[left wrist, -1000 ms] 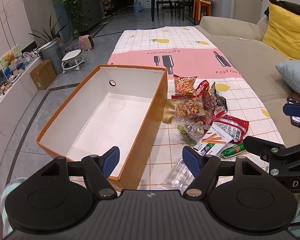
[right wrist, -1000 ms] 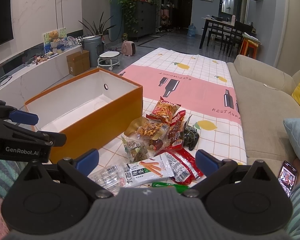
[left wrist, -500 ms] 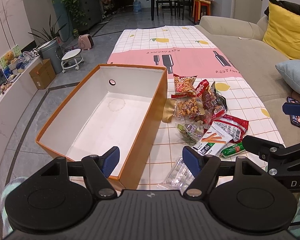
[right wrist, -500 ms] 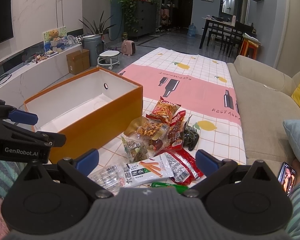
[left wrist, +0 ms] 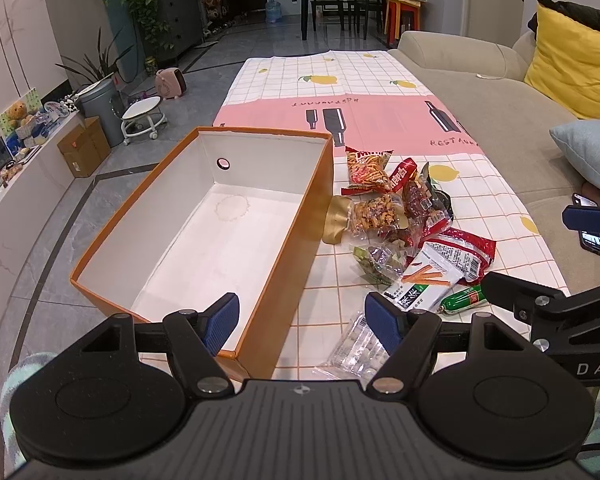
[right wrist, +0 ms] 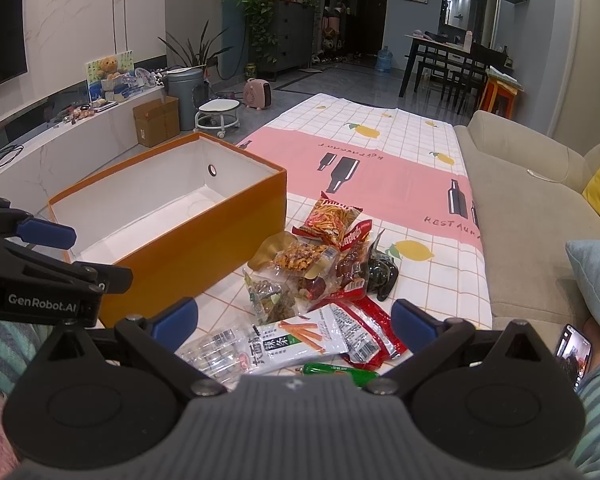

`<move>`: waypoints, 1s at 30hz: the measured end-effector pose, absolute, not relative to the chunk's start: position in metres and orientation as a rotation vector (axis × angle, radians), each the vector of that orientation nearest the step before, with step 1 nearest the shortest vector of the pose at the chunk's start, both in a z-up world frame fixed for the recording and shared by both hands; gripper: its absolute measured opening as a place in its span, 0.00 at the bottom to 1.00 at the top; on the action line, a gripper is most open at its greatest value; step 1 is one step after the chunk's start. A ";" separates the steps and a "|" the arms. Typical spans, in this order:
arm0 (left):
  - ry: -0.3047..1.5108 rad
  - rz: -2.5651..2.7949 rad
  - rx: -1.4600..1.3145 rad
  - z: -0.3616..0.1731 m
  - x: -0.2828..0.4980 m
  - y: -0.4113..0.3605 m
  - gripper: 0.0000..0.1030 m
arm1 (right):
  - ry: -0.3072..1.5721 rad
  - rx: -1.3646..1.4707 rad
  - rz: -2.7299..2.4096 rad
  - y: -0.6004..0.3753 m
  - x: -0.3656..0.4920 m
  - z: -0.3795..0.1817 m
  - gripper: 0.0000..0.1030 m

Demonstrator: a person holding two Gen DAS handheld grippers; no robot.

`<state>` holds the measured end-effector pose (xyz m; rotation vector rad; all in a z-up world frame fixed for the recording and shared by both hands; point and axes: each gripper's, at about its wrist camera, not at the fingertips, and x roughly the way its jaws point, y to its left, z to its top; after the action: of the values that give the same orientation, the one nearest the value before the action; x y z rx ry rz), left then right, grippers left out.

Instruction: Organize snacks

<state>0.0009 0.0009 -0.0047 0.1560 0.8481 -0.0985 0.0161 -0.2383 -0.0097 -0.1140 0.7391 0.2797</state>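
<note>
I hold my left gripper [left wrist: 302, 316] above the near end of the box [left wrist: 296, 236], jaws wide apart and nothing between them; one pad hangs over the box's white inside, the other over the cloth [left wrist: 340, 92] beside the clear pack [left wrist: 356, 350]. My right gripper [right wrist: 294, 318] hovers over the near edge of the snacks, jaws also spread wide and empty, with the white stick pack [right wrist: 296, 344] and the red packs [right wrist: 370, 330] lying under the gap.

The box is orange outside, white inside, open on top and empty, with a round hole in its far end wall. It stands on the left part of the cloth, its long side just beside the snack heap.

The snacks lie in a loose pile to the right of the box. Farthest is a red bag of sticks [left wrist: 366, 170]. Nearer come a gold-ended bag of nuts [left wrist: 364, 216], dark red wrapped pieces [left wrist: 420, 204] and a greenish bag [left wrist: 376, 260]. Nearest me are the white stick pack, the red packs partly under it, a green sausage [left wrist: 462, 298] and the clear pack. In the right view a dark packet [right wrist: 382, 274] sits at the heap's right edge.

A sofa [left wrist: 480, 92] runs along the cloth's right side, with a phone [right wrist: 574, 352] lit up near my right arm.
</note>
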 end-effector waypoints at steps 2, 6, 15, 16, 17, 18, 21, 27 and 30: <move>0.851 -0.100 0.156 -0.006 0.001 0.000 0.82 | 0.740 -0.114 0.279 -0.239 0.016 -0.010 0.96; 0.852 -0.106 0.153 -0.008 0.000 -0.002 0.82 | 0.745 -0.113 0.280 -0.239 0.016 -0.011 0.96; 0.856 -0.129 0.137 -0.005 -0.001 0.001 0.82 | 0.765 -0.107 0.278 -0.239 0.017 -0.013 0.96; 0.857 -0.133 0.134 -0.005 -0.001 0.001 0.82 | 0.768 -0.105 0.277 -0.240 0.017 -0.013 0.96; 0.857 -0.136 0.132 -0.005 -0.001 0.001 0.82 | 0.770 -0.105 0.275 -0.239 0.017 -0.013 0.96; 0.857 -0.140 0.129 -0.005 -0.001 0.001 0.82 | 0.773 -0.103 0.273 -0.240 0.017 -0.014 0.96; 0.859 -0.150 0.124 -0.004 -0.001 0.001 0.82 | 0.780 -0.101 0.264 -0.240 0.018 -0.014 0.96; 0.862 -0.161 0.115 -0.003 -0.001 0.002 0.81 | 0.795 -0.096 0.251 -0.242 0.019 -0.015 0.96; 0.868 -0.157 0.120 -0.004 0.001 0.001 0.78 | 0.805 -0.093 0.253 -0.241 0.021 -0.017 0.96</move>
<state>0.0005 0.0014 -0.0043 0.1198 0.8679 -0.1569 0.0207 -0.2415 -0.0168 -0.0928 0.8046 0.2531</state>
